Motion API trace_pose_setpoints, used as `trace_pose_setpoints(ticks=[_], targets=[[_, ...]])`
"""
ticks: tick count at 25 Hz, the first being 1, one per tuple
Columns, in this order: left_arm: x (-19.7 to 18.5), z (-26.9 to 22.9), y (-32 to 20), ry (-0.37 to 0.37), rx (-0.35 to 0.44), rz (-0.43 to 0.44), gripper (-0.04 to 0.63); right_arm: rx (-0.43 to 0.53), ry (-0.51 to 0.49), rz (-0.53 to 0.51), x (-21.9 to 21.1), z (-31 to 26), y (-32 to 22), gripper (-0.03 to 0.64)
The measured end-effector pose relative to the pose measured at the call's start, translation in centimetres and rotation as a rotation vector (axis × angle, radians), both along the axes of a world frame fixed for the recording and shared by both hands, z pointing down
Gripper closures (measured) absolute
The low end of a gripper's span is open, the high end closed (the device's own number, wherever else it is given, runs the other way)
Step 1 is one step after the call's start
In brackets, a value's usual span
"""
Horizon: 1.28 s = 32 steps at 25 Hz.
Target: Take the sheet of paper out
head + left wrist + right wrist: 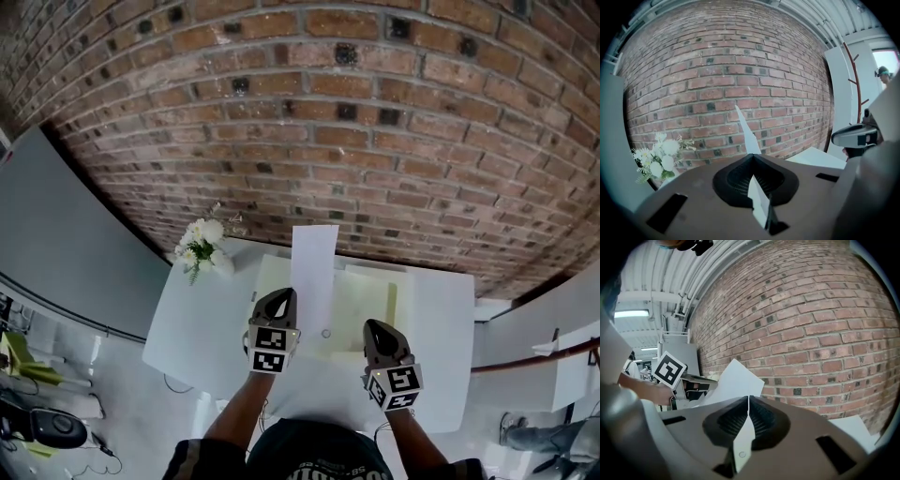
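The person stands at a white tabletop (202,328) pushed against a brick wall (328,112), a pair of tongs in each hand. The left tongs (753,155) are pinched tight on the lower edge of the sheet of paper (314,267). The sheet stands nearly upright in the air above the tabletop, and its top edge reaches up in front of the bricks. Below and to the right of it a pale yellow translucent folder (366,295) lies on the tabletop. The right tongs (748,397) are closed too, gripping a thin pale flap (743,441) with a small round stud on it. I cannot tell for certain whether that flap belongs to the folder. A small bunch of white flowers (203,244) stands at the far left corner of the tabletop, well apart from both hands.
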<state>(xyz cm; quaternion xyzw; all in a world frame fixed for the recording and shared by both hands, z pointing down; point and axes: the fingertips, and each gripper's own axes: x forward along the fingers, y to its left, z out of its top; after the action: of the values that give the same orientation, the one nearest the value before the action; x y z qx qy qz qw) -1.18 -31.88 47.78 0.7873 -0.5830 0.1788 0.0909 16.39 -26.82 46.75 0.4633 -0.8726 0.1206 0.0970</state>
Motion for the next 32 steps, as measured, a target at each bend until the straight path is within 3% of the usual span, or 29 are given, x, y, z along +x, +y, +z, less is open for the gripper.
trace_pose_setpoints(ticks=[9, 15, 32], targets=[[0.1, -4.8, 0.1, 0.027, 0.091, 0.009, 0.586, 0.063, 0.025, -0.02, 0.3, -2.5, -1.4, 0.548], [0.7, -7.0, 0.2, 0.007, 0.138, 0.027, 0.586, 0.094, 0.024, -0.01, 0.6, -3.9, -1.8, 0.548], [1.4, -7.9, 0.9, 0.035, 0.151, 0.058, 0.586, 0.087, 0.039, 0.017, 0.8, -3.7, -1.0, 0.548]])
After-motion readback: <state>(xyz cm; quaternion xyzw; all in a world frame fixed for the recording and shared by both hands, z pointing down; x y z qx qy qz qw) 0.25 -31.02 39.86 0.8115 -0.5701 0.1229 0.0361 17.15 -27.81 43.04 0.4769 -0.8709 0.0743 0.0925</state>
